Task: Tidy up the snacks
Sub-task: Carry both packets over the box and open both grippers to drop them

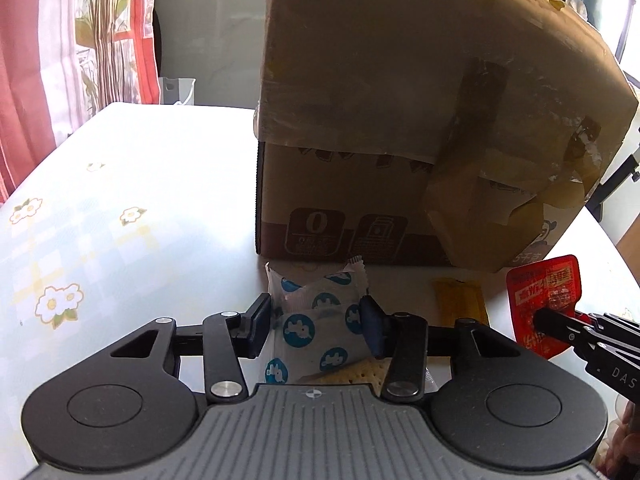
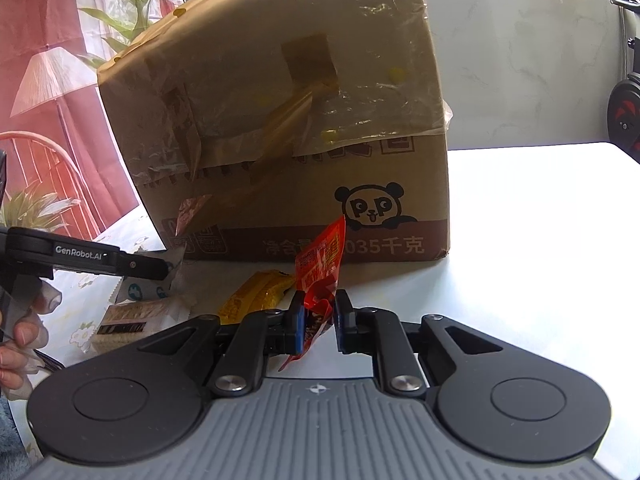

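Observation:
My left gripper (image 1: 314, 322) is shut on a white snack packet with blue dots (image 1: 316, 332), held just in front of the cardboard box (image 1: 400, 120). A cracker pack (image 1: 360, 372) lies under it. My right gripper (image 2: 318, 322) is shut on a red snack packet (image 2: 322, 268), which stands upright between the pads; it also shows in the left wrist view (image 1: 544, 300). A yellow snack bar (image 2: 256, 294) lies on the table between the two grippers, close to the box (image 2: 280, 120). The left gripper shows in the right wrist view (image 2: 152, 268).
The box stands on a white table with a flowered cloth (image 1: 100, 220); its taped flaps hang forward. A wrapped cracker pack (image 2: 124, 322) lies at the left. Red curtains and a plant (image 2: 120, 12) stand behind. Bare table (image 2: 540, 260) lies to the right.

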Motion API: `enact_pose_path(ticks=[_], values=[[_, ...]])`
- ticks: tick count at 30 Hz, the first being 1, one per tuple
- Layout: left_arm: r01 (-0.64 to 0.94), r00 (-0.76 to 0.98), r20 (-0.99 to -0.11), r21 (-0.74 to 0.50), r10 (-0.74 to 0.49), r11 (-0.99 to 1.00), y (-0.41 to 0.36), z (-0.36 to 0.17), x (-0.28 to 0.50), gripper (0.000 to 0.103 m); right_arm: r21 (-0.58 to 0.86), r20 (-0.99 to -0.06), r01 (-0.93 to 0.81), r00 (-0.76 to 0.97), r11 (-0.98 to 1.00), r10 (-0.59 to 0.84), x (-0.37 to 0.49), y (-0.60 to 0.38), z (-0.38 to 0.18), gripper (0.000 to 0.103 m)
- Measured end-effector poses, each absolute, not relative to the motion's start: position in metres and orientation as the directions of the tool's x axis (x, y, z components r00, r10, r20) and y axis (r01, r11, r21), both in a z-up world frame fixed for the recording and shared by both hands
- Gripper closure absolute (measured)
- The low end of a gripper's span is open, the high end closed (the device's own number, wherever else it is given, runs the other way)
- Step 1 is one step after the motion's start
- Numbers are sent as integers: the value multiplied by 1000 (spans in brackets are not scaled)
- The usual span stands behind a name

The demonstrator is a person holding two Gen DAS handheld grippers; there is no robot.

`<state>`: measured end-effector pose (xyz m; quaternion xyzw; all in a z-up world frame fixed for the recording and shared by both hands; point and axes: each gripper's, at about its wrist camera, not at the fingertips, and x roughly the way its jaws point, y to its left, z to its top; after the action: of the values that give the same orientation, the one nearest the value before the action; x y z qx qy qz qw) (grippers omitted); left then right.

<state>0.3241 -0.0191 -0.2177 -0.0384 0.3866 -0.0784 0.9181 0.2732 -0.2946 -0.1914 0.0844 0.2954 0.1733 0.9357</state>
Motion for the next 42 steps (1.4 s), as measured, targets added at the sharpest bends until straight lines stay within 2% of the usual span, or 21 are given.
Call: enact_pose_path(ticks=[13, 21, 23, 27, 30, 36, 38, 39, 40, 42], values=[[154, 772, -601, -141, -208, 978, -8, -167, 279, 54, 307, -459, -240, 811, 921, 364, 257, -307, -174, 88], [247, 878, -403, -82, -259, 965, -13, -79, 279, 54, 270, -272, -300, 888, 915, 371, 251, -319, -88, 88], [269, 887, -370, -75, -277, 960, -18, -59, 287, 54, 272, -221, -320, 897, 908, 382, 258, -323, -63, 88], [289, 893, -342, -68, -294, 955, -42, -36, 313, 54, 230, -180, -331, 910, 915, 374, 285, -321, -30, 88], [286, 886, -357, -81, -296, 955, -62, -32, 344, 53, 181, -201, -305, 919, 935, 339, 318, -313, -17, 88], [245, 867, -428, -80, -255, 966, -93, -43, 397, 52, 185, -319, -203, 913, 962, 254, 370, -304, -29, 88], [251, 847, -462, -87, -262, 964, -97, -48, 406, 47, 183, -334, -178, 914, 967, 232, 372, -304, -34, 85], [251, 843, -470, -86, -262, 964, -97, -49, 409, 47, 183, -339, -177, 912, 967, 231, 371, -305, -37, 77], [253, 842, -472, -82, -261, 964, -98, -50, 409, 45, 183, -339, -187, 910, 965, 241, 370, -305, -38, 66], [265, 847, -460, -71, -267, 962, -97, -49, 407, 40, 178, -331, -199, 910, 964, 249, 365, -306, -40, 53]])
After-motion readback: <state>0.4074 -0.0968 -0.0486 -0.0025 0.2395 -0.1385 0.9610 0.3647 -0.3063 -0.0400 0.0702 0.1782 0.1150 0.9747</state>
